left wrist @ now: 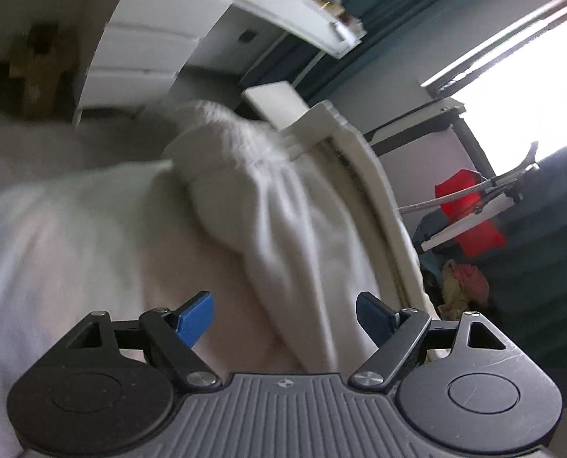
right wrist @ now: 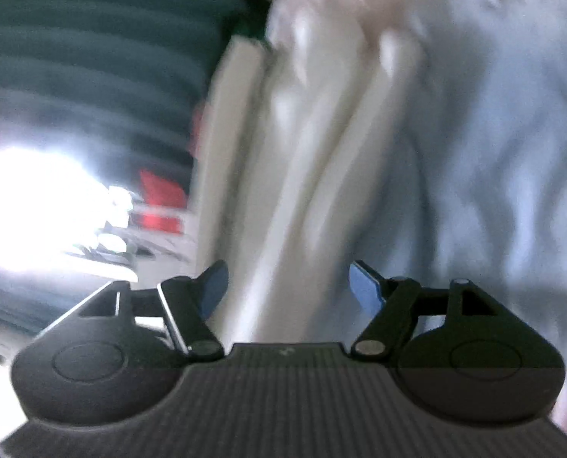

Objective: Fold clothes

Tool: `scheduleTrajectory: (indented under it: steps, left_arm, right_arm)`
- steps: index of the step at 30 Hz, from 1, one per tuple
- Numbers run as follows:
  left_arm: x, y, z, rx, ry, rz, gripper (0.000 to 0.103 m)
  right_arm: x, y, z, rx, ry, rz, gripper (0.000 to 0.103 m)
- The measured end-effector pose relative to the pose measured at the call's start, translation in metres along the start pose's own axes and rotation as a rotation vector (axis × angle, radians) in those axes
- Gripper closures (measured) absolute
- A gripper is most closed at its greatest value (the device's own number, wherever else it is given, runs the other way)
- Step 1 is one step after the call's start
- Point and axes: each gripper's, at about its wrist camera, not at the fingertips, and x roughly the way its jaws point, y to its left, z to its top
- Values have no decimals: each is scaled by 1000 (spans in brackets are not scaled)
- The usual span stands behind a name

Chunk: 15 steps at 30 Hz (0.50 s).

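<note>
A white garment (left wrist: 283, 206) is seen bunched in a ridge with gathered folds, lying on a pale sheet-covered surface (left wrist: 73, 236) close to its edge. The left gripper (left wrist: 285, 318) is spread wide, and a fold of the garment runs between its blue pads (left wrist: 195, 320) without being pinched. The right gripper (right wrist: 289, 292) is likewise spread, with a long white fold of the same garment (right wrist: 302, 145) passing through the gap; that view is heavily blurred, so contact with the pads cannot be judged. A red object (left wrist: 466, 213) and a small heap of other clothes (left wrist: 462, 282) are seen beyond the edge, against a dark curtain.

The step in hand is judged to be the taking hold of the garment before a fold. It would be done well if each gripper were closed on a single edge or corner rather than on the thick bunched ridge, so that layers are not caught together. The two grasp points should be chosen well apart on the same hem, so the cloth can be drawn taut and laid flat. Since the garment lies near the edge, it should be pulled inward to keep it from sliding off.
</note>
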Motion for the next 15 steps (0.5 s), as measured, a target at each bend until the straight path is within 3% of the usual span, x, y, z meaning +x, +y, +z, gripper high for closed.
scheduleTrajectory:
  steps: [5, 9, 12, 15]
  left_arm:
    - [42, 19, 20, -58, -66, 37, 20]
    - [76, 21, 51, -123, -103, 26, 32]
    - [100, 20, 73, -160, -123, 29, 40]
    - [112, 3, 86, -113, -91, 105, 63]
  right_arm:
    - [34, 2, -3, -19, -3, 20, 30]
    - [58, 1, 11, -37, -191, -15, 32]
    - [66, -4, 24, 44, -338, -6, 33]
    - [75, -3, 39, 67, -394, -81, 56]
